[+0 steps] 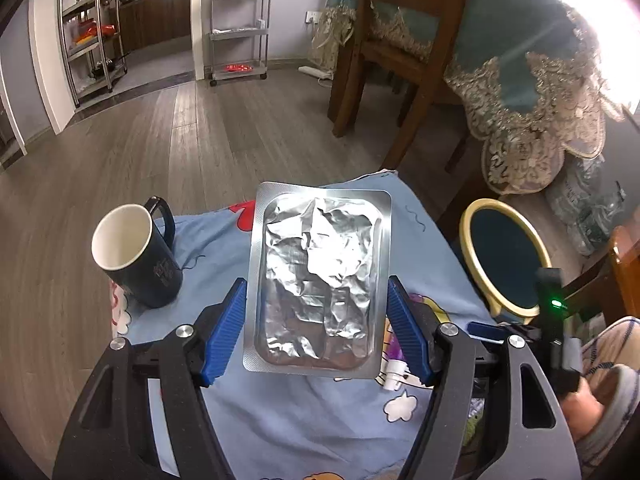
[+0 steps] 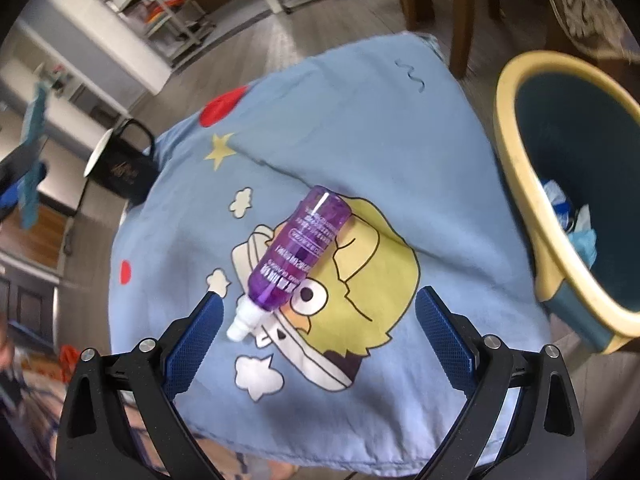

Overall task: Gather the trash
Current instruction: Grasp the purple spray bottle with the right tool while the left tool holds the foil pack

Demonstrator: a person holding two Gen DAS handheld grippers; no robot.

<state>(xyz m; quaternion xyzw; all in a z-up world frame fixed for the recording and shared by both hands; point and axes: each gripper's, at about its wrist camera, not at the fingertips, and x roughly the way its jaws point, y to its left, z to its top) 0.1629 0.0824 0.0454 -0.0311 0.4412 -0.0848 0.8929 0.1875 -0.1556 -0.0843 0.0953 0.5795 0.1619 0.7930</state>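
My left gripper is shut on a silver foil blister pack, its blue pads pressing both long edges, and holds it above the blue cartoon cloth. A purple bottle with a white cap lies on the cloth in the right wrist view. My right gripper is open and empty, just above and in front of the bottle's cap end. A bin with a yellow rim and blue inside stands to the right, holding some crumpled trash; it also shows in the left wrist view.
A dark mug with a white inside stands at the cloth's left edge, also in the right wrist view. A wooden chair and a draped table stand beyond. Metal shelves line the far wall.
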